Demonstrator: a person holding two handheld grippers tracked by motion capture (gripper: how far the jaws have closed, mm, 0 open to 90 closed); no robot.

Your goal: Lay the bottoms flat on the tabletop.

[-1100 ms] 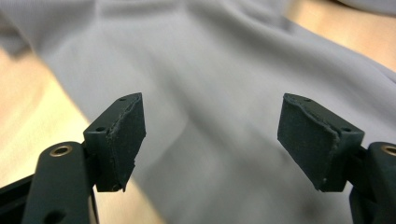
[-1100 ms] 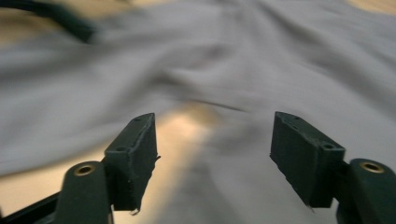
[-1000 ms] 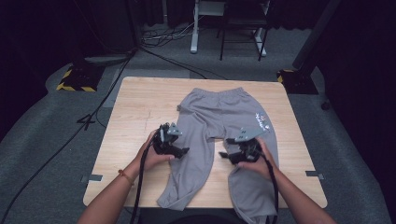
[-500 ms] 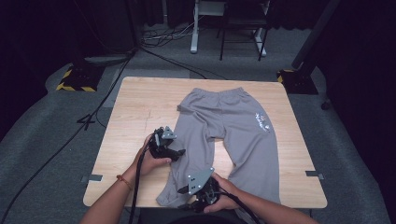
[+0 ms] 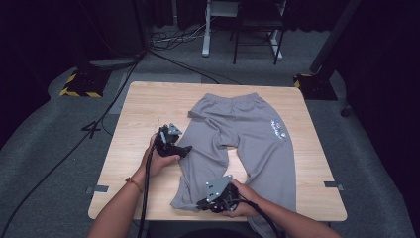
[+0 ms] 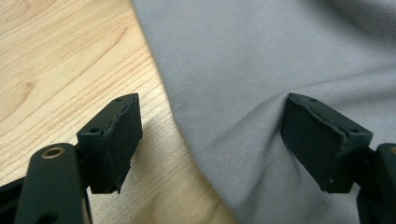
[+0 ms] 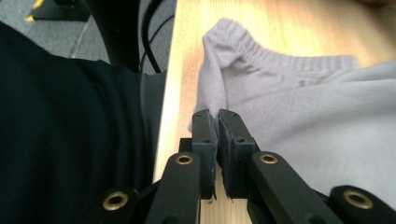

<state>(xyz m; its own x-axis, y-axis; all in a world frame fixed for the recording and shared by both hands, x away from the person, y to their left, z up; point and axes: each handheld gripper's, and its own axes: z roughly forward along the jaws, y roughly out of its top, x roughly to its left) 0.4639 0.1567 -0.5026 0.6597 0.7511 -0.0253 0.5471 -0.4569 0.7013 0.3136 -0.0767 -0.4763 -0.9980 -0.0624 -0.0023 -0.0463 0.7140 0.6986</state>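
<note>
looks like the fold has barely started: the grey cotton sweatpants (image 5: 247, 136) are laid mostly flat on the light wooden table (image 5: 143, 109), one leg hanging over the near edge. the right gripper (image 5: 205, 202) has just been closing and now pinches the ribbed cuff (image 7: 261, 51) of the near leg. the left gripper (image 5: 184, 150) sits spread over that leg's side edge, holding nothing, and there are no containers here.

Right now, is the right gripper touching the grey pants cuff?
Touching. In the right gripper view, the right gripper has just closed its jaws, with a fold of the grey pants near the cuff pinched between them.
</note>
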